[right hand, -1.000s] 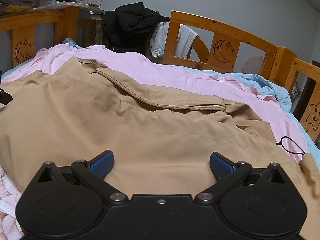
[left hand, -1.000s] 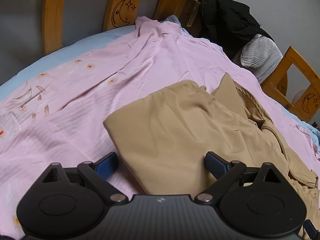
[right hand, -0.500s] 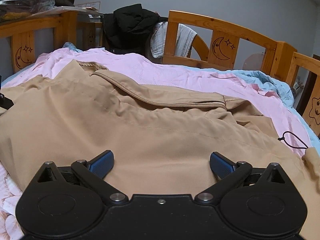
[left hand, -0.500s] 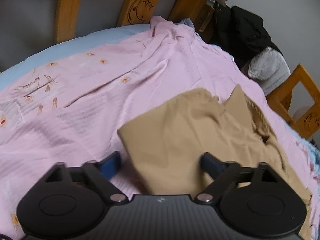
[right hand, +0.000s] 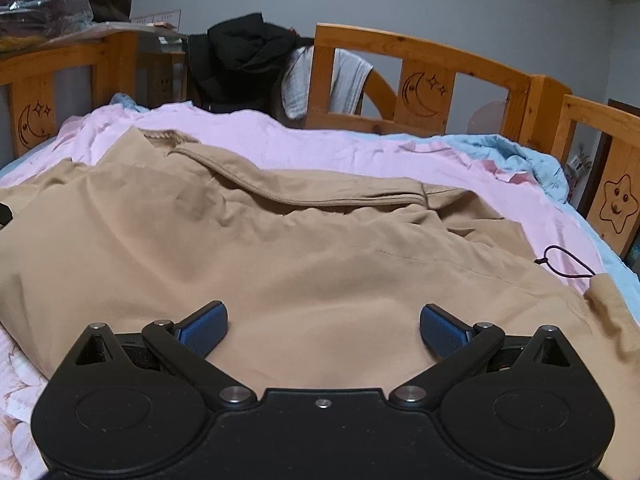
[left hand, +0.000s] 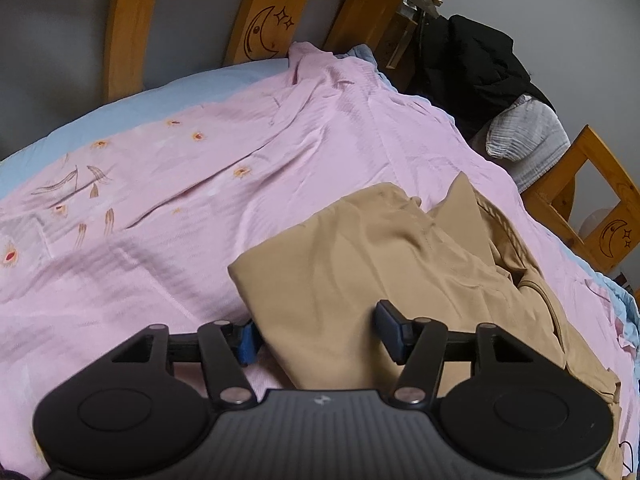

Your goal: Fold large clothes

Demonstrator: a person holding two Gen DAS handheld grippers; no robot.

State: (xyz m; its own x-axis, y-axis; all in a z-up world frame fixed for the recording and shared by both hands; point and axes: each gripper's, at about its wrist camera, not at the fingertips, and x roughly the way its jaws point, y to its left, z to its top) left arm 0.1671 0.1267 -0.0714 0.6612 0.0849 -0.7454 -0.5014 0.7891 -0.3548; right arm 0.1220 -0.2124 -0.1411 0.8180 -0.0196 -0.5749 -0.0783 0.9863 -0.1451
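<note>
A large tan jacket [right hand: 312,248] lies spread on a pink bedsheet [left hand: 200,184]. In the left wrist view its folded sleeve end [left hand: 340,276] reaches toward me. My left gripper [left hand: 316,332] is open, its fingers straddling the sleeve's near edge, the left blue pad [left hand: 246,340] on the sheet side. My right gripper [right hand: 322,330] is open and empty, low over the jacket's body. A zipper seam [right hand: 320,200] runs across the jacket. A dark drawstring loop [right hand: 568,266] lies at its right edge.
A wooden bed rail [right hand: 424,76] with moon and star carvings surrounds the bed. Black clothing [right hand: 244,60] and a grey-white cloth [right hand: 344,80] hang over the far rail. A light blue sheet [right hand: 520,156] shows at the right edge. Bags [right hand: 36,12] sit on a shelf at the back left.
My left gripper has narrowed around the sleeve end and the view has drawn back and tilted. My right gripper has stayed open and shifted slightly over the jacket.
</note>
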